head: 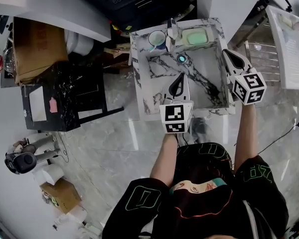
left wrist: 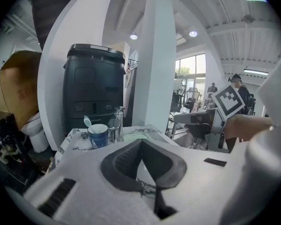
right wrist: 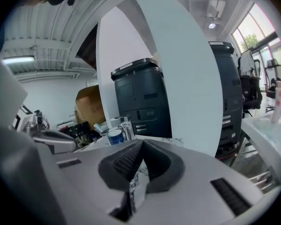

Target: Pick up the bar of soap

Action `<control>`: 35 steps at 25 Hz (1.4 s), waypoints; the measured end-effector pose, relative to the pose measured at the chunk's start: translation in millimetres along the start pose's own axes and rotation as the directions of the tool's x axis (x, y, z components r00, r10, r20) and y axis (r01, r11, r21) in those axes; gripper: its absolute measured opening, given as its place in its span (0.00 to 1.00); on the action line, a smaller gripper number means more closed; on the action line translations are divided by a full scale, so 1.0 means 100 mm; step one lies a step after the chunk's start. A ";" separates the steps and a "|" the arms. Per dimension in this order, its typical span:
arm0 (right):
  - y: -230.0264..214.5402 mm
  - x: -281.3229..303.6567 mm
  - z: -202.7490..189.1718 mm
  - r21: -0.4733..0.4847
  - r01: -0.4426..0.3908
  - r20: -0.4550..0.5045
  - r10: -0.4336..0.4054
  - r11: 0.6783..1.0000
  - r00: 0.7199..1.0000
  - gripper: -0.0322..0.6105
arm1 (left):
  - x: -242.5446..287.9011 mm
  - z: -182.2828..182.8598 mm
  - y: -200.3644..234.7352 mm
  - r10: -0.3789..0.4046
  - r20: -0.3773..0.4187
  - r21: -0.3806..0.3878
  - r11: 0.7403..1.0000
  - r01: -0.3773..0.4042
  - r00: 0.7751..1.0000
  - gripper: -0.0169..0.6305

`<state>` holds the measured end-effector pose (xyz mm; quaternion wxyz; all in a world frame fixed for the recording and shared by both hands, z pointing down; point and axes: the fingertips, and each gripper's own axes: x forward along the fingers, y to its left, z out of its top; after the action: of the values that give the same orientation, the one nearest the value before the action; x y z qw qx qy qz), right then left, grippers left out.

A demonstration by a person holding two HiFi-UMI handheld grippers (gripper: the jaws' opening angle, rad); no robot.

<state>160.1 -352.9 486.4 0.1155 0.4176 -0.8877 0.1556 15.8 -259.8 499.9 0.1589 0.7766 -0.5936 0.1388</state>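
Left gripper (head: pixel 180 82) hovers over the near half of the white-and-grey marble sink counter (head: pixel 139 83), right gripper (head: pixel 233 59) above its right edge. Both claws are closed and empty, probably because neither has reached the target. Pale green rectangular bar of soap (head: pixel 195 36) lies untouched at the counter's far right corner, beside the chrome tap (head: pixel 172 31).

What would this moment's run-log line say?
stage: pre-grasp | left gripper: shut, empty, above sink | right gripper: shut, empty, above sink's right rim | soap: untouched, back right corner

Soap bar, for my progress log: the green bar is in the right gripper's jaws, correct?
Not right. The head view shows the green soap bar lying on the back rim of the marble sink, untouched; the right gripper has its jaws shut on nothing.
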 end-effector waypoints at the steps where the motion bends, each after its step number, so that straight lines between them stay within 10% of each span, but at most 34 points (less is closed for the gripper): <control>1: 0.01 0.05 -0.02 -0.023 -0.006 -0.019 0.005 1.000 1.000 0.06 | 0.02 -0.03 0.01 -0.005 -0.008 -0.008 1.000 0.005 1.000 0.04; 7: 0.16 0.40 -0.17 -0.249 -0.079 -0.162 0.039 0.965 0.986 0.06 | 0.12 -0.09 0.11 -0.022 -0.023 -0.044 0.999 0.021 0.999 0.04; 19: 0.28 1.03 -0.50 -0.543 -0.310 -0.445 0.046 0.781 0.894 0.12 | 0.23 -0.16 0.32 -0.039 -0.024 -0.098 0.994 0.036 0.999 0.04; 27: 0.24 1.32 -0.65 -0.624 -0.425 -0.565 -0.003 0.656 0.825 0.18 | 0.26 -0.24 0.47 -0.039 -0.028 -0.136 0.990 0.034 0.999 0.04; 35: 0.27 1.47 -0.80 -0.572 -0.540 -0.681 0.009 0.618 0.732 0.28 | 0.27 -0.27 0.58 -0.032 -0.029 -0.147 0.989 0.027 0.999 0.04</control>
<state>53.3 -411.0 604.5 0.5310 0.1066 -0.8374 -0.0737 -33.8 -286.2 540.0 0.2270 0.7693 -0.5880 0.1046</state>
